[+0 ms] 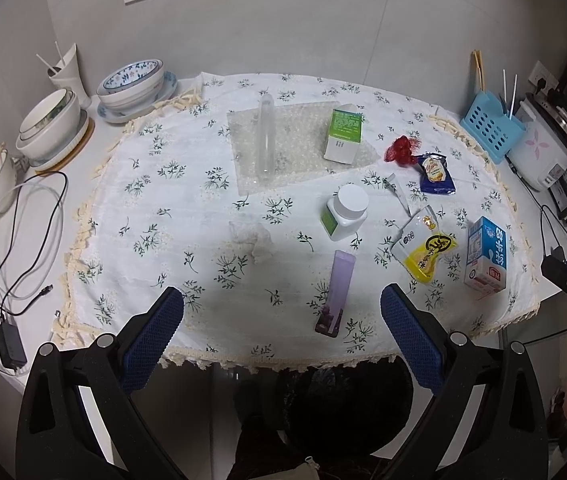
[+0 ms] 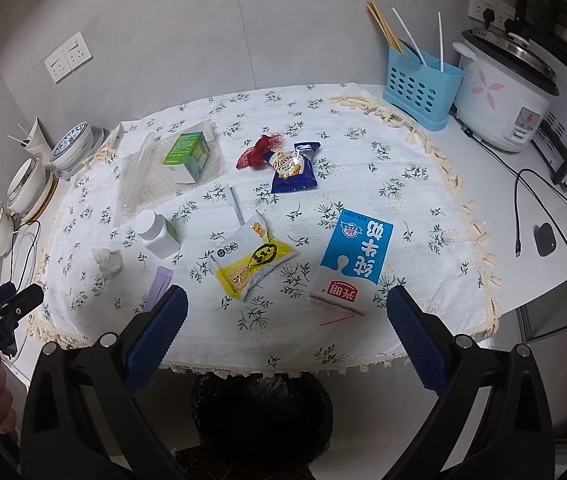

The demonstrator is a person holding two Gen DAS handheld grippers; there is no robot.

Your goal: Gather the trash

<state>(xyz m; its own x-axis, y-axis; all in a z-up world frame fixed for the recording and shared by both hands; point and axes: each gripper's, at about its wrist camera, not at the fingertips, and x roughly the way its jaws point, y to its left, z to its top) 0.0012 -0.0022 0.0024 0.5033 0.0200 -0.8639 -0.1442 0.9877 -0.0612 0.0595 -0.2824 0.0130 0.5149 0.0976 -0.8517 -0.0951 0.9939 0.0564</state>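
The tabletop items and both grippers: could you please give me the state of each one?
left gripper: open, empty
right gripper: open, empty
milk carton: lying flat
white pill bottle: capped, upright
green box: closed
yellow snack packet: lying flat
blue snack packet: lying flat
tissue: crumpled
purple wrapper: lying flat
red net: bunched up

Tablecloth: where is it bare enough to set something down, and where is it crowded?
Bare: the left part of the tablecloth, between the bowls and crumpled tissue; also right of the milk carton. Crowded: the wrappers between pill bottle and carton.
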